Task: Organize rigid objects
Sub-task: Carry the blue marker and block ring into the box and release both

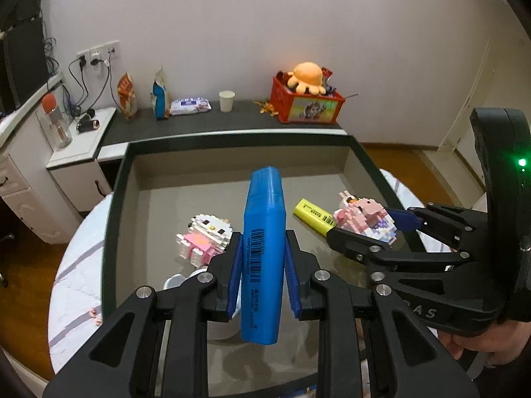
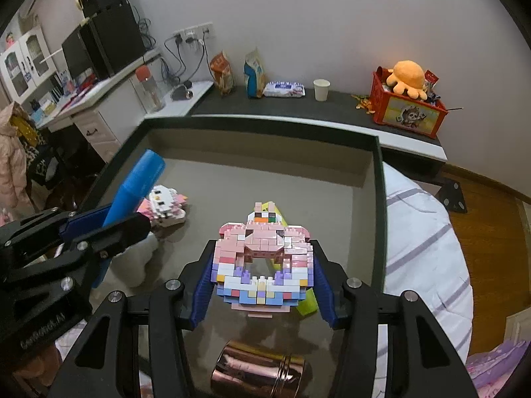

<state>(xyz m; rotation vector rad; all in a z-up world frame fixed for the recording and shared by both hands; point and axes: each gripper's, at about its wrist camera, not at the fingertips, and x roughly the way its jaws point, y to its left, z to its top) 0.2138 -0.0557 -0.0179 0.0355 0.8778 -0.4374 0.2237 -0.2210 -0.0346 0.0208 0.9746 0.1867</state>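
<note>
Left gripper point(image 1: 262, 258) jaws clamped on a blue marker point(image 1: 264, 248), right gripper point(image 2: 262, 275) jaws partly spread, gripping a pastel brick figure point(image 2: 262, 262)

The smooth plastic marker's long axis runs forward between the jaws, above the dark-rimmed tray point(image 1: 232, 139); the studded, knobbly figure hangs over the tray floor, yellow highlighter point(image 1: 312, 215) just beyond, white brick figure point(image 1: 202, 238) resting inside

The brick figure point(image 2: 262, 265) is hiding most of the yellow marker point(image 2: 307, 301); the copper can point(image 2: 257, 376) is being cut off below.
</note>
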